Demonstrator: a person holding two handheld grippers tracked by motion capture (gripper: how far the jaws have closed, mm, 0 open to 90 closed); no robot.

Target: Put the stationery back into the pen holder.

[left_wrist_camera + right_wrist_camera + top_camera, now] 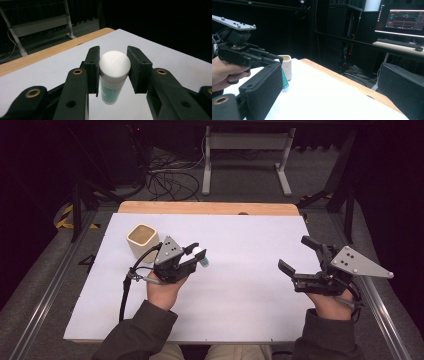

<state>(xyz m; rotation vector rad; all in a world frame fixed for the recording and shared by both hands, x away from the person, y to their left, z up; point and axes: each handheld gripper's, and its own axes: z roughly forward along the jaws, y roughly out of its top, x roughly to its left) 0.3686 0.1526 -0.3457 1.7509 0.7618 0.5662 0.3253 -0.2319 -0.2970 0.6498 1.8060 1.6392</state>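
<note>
Small cylindrical tube, white domed cap over a teal-and-white printed body [114,75]: clamped between the two black pads of the left gripper [113,71]. The pads bear on the cap and the top of the body from either side. The tube hangs cap-up with its lower end clear of the white table surface [162,55]. In the high view the same tube [200,256] pokes out at the tip of the left gripper [196,255], over the left-centre part of the table, with the person's left hand [162,292] wrapped round the gripper's body.

Beige square-sided cup with rounded corners [142,240]: upright, open side up, standing on the table near the left gripper, behind and left of it in the high view, not touching it. In the right gripper view the cup [287,66] stands just beyond the tube's teal end [284,81].

Right gripper [300,255]: held at the right part of the table, well apart from tube and cup. Jaws stand wide, nothing between them. The right gripper view agrees, with a broad gap between the two black pads [265,90] above bare table. Its grey three-cornered plate faces up.

Light wooden strip [207,208] runs along the far table edge.
</note>
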